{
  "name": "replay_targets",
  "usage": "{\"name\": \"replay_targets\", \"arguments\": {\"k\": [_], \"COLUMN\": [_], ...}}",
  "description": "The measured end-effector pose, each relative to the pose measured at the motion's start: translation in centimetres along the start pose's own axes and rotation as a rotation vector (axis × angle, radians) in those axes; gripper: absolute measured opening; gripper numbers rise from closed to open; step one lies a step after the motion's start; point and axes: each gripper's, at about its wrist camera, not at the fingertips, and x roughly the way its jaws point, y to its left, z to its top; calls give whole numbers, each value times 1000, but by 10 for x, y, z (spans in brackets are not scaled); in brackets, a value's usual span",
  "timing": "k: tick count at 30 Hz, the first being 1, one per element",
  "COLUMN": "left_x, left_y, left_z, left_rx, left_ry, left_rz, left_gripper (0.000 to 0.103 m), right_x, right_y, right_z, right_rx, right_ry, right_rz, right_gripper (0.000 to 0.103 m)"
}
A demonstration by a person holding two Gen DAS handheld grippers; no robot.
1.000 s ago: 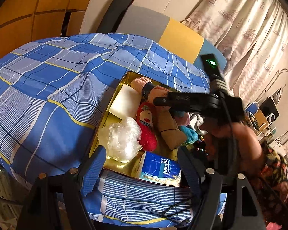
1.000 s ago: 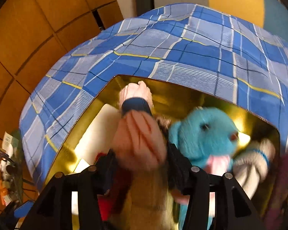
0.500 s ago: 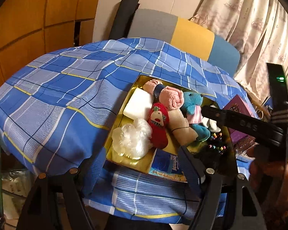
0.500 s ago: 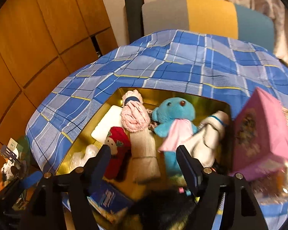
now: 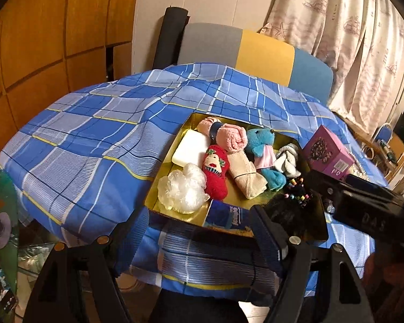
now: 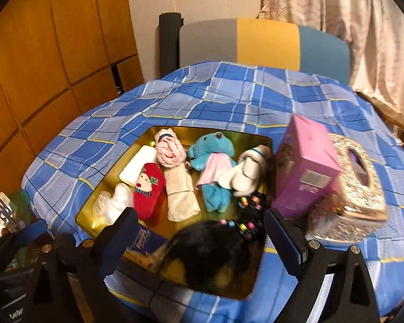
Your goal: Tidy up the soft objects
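Both grippers, left (image 5: 199,237) and right (image 6: 198,238), hung spread and empty off the bench's near edge. Soft toys, incl. blue bear (image 6: 211,149), red sock (image 6: 148,188) and pink roll (image 6: 171,149), lay in gold tray (image 6: 89,216). Purple box (image 6: 305,167) stood just beside tray's right side, glittery tissue box (image 6: 359,188) touching it.

Ahead of my right jaws the gold tray (image 6: 148,134) is crowded: black hair piece (image 6: 210,253) nearest, blue plush (image 6: 212,150) and rolled towels beyond. The pink box (image 6: 304,167) and glittery tissue box (image 6: 358,177) block the right. Bare checked cloth (image 6: 229,97) lies beyond.
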Motion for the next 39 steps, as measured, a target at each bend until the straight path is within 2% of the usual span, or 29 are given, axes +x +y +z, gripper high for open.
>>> {"name": "replay_targets", "arguments": {"k": [4, 9, 14, 18, 21, 27, 30, 33, 39], "left_x": [-9, -14, -13, -10, -13, -24, -29, -30, -34], "left_y": [-7, -5, -2, -5, -8, -12, -13, -16, -19], "left_z": [-3, -7, -8, -8, -10, -9, -9, -9, -9], "left_rx": [22, -12, -29, 5, 36, 57, 53, 65, 77], "left_ry": [-2, 18, 75, 109, 93, 47, 24, 17, 3], "left_rz": [39, 67, 54, 85, 126, 149, 145, 138, 134], "left_gripper": [78, 78, 78, 77, 77, 77, 77, 76, 76], "right_x": [-18, -34, -47, -57, -57, -43, -40, -45, -56], "right_y": [-2, -9, -11, -9, -7, -11, -12, -10, -7], "right_z": [-12, -23, -32, -36, -37, -43, -47, -49, -47], "right_rx": [23, 70, 112, 126, 137, 159, 161, 157, 137], "right_ry": [-35, -66, -70, -110, -100, -23, 7, -4, -45], "right_rz": [-35, -104, -133, -109, -104, -172, -178, -181, -238], "right_gripper": [102, 103, 103, 103, 103, 103, 103, 103, 103]}}
